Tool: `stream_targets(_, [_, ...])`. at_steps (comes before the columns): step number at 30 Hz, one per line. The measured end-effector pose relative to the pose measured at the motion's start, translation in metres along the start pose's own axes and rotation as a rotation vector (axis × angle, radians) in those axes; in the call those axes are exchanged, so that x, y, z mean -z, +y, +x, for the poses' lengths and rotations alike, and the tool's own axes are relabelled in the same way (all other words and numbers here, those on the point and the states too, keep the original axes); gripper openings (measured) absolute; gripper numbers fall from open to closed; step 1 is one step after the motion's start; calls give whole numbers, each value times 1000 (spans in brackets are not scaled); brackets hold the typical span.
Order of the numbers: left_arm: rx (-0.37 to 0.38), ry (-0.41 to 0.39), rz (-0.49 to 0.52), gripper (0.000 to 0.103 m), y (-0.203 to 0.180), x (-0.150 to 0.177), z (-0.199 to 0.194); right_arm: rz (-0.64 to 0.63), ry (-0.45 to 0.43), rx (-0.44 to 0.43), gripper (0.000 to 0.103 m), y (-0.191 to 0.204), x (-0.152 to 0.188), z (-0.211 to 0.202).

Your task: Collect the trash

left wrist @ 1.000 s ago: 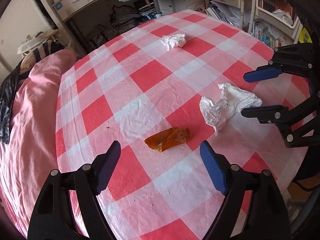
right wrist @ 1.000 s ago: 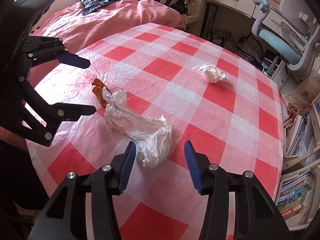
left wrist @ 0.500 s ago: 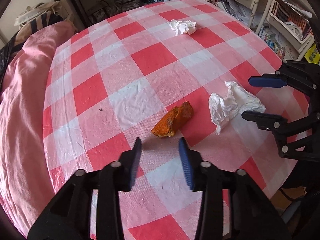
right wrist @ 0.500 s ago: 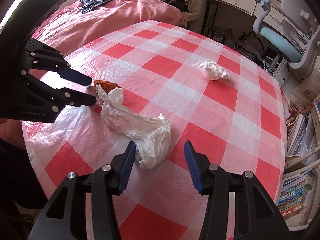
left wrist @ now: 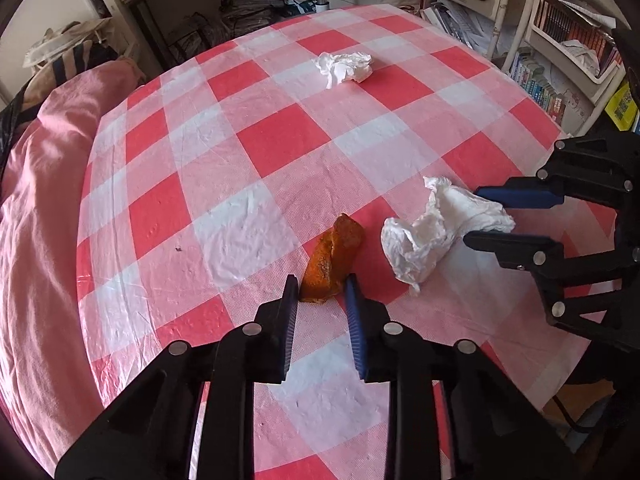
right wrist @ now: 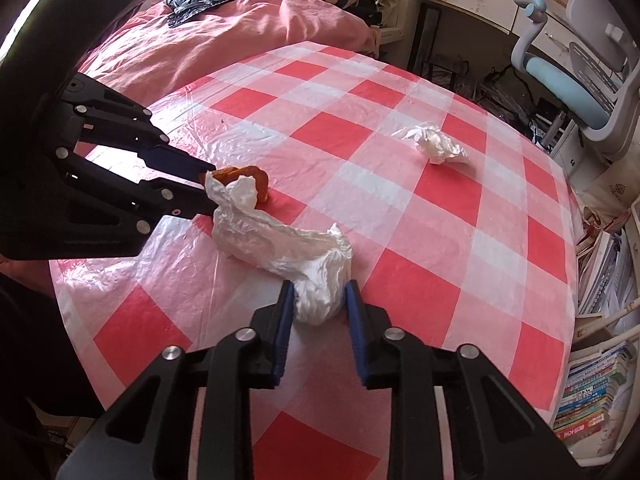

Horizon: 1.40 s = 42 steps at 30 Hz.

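No readable writing showed. At lower centre the left gripper (left wrist: 322,289) was closing its jaws on an orange scrap (left wrist: 333,257); the right gripper (right wrist: 320,294) was closing on a crumpled tissue (right wrist: 288,250). Another tissue wad (left wrist: 344,68) lay upper centre on the checked tablecloth (left wrist: 280,136).

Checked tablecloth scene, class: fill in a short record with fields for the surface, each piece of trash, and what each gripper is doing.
surface: round table under a red and white checked cloth
trash 1: orange peel, between the pads of the left gripper, whose jaws are closing
trash 2: large crumpled tissue, near end between the pads of the right gripper, jaws closing
trash 3: small crumpled tissue, far side, untouched
lifted: nothing yet
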<state>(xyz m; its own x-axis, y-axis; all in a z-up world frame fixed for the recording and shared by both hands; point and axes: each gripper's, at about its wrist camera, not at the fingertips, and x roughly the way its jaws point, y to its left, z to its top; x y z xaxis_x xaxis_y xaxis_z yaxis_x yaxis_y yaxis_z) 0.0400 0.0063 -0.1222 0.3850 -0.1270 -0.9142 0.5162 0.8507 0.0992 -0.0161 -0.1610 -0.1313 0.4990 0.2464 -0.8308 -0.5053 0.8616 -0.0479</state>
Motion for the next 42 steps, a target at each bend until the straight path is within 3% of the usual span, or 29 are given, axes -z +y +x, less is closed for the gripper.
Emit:
stream_targets(9, [32, 36, -168, 24, 32, 23, -6, -23, 5, -9, 18, 16, -4, 0])
stream_targets(12, [24, 29, -189, 38, 33, 24, -7, -20, 3, -13, 30, 17, -5, -1])
stream_targets(14, [15, 24, -187, 42, 30, 24, -6, -21, -3, -7, 38, 18, -5, -2])
stream_targets(18, [-3, 9, -163, 50, 21, 21, -8, -14, -6, -5, 39, 16, -5, -2])
stream_targets(35, [-13, 7, -95, 50, 11, 13, -3, -17, -2, -7, 39, 16, -5, 0])
stream_targets(37, [-12, 7, -88, 49, 10, 13, -3, -17, -2, -8, 39, 15, -6, 1])
stream_targets(39, [-3, 5, -88, 40, 10, 12, -3, -16, -1, -12, 39, 15, -6, 1])
stream_targets(41, [5, 5, -105, 21, 13, 11, -3, -18, -1, -19, 33, 15, -6, 2])
stream_targets(42, [4, 4, -119, 20, 15, 11, -3, -22, -3, -16, 28, 15, -7, 1])
